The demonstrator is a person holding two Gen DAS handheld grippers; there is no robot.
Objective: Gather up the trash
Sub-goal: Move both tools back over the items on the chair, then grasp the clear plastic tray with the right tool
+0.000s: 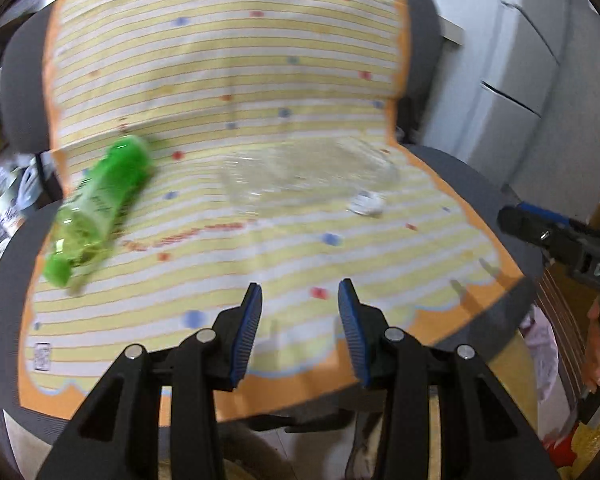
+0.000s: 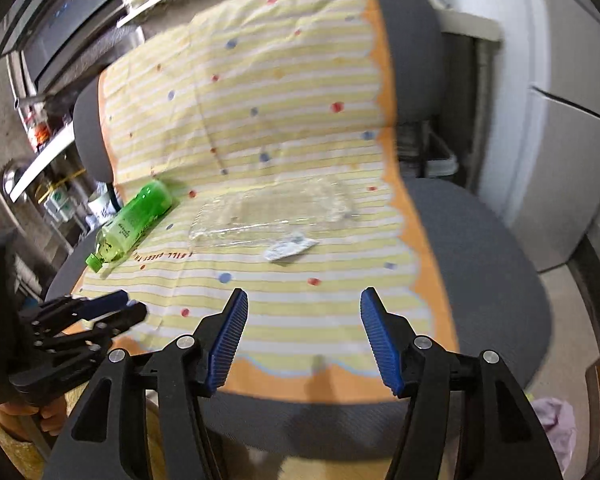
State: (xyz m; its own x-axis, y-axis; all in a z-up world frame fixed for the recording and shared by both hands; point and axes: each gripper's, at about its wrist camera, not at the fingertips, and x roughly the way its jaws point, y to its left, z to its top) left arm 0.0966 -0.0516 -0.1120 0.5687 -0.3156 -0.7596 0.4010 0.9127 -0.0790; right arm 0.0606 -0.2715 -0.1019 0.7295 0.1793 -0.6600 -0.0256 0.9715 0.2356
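Grey office chair (image 2: 480,240) fills both views, draped over back and seat with a yellow-striped, dotted cloth (image 2: 284,120) edged in orange. On the seat lie three pieces of trash: a clear plastic bag (image 2: 276,212) flat in the middle, a green bottle (image 2: 134,224) on its side to the left with its cap toward the seat's front edge, and a small crumpled white wrapper (image 2: 290,248) touching the bag's near edge. Left gripper (image 1: 300,292) and right gripper (image 2: 304,300) both hover above the front of the seat, jaws apart and empty, the right's wider.
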